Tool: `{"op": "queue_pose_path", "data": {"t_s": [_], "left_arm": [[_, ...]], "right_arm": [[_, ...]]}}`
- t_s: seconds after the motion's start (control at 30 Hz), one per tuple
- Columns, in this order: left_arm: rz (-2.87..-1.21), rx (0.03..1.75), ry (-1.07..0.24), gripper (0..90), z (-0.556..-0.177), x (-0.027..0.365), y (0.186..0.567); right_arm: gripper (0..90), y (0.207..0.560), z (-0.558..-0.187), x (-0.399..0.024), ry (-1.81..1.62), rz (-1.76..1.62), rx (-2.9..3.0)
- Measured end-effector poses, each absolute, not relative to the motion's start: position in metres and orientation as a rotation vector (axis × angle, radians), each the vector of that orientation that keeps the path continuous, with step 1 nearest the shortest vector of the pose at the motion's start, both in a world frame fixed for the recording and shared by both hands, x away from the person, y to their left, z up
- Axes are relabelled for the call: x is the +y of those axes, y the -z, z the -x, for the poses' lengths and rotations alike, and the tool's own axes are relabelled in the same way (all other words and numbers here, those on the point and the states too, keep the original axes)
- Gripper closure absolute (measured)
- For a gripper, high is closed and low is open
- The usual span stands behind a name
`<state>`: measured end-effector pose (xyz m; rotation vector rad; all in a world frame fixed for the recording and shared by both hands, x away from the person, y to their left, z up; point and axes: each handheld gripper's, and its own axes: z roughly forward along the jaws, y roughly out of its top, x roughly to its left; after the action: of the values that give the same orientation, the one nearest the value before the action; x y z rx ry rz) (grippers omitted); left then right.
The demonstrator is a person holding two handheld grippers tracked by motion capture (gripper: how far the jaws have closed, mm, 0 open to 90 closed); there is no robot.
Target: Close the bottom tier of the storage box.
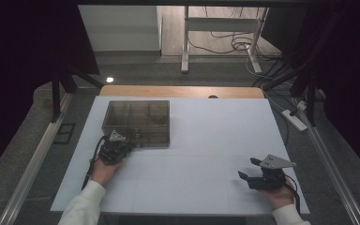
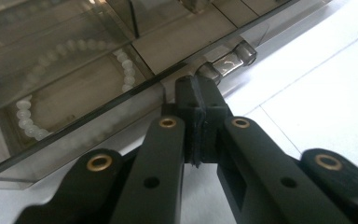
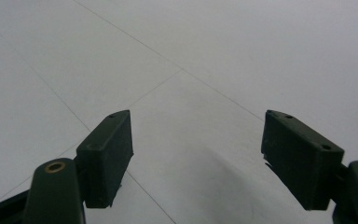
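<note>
A smoky clear compartment box (image 1: 137, 123) with its lid down lies on the white table (image 1: 206, 136), left of the middle. My left gripper (image 1: 129, 145) is at the box's front edge, held by a hand in a white sleeve. In the left gripper view this gripper (image 2: 197, 88) has its jaws pressed together with nothing between them, the tips just short of the box's clear latch (image 2: 228, 60). A string of white beads (image 2: 28, 116) shows through the lid in a front compartment. My right gripper (image 1: 248, 168) rests at the front right, jaws open (image 3: 198, 140) over bare table.
The box has several compartments under the lid (image 2: 74, 70). A wooden strip (image 1: 183, 91) runs along the table's far edge. Metal rails (image 1: 33, 159) flank the table. A desk frame and cables (image 1: 234, 44) stand on the floor beyond.
</note>
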<state>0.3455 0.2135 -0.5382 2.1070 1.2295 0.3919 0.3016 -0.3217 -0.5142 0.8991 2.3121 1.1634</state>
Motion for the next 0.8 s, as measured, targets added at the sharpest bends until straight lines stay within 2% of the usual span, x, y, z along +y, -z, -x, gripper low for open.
{"op": "queue_pose_path", "data": {"t_s": [0.8], "left_arm": [[-2.096,1.237,-0.398,89.3,-0.361,0.212,0.535]], "right_arm": [[24.9,0.515,-0.302,-0.321,-1.155,-0.897,2.318]]}}
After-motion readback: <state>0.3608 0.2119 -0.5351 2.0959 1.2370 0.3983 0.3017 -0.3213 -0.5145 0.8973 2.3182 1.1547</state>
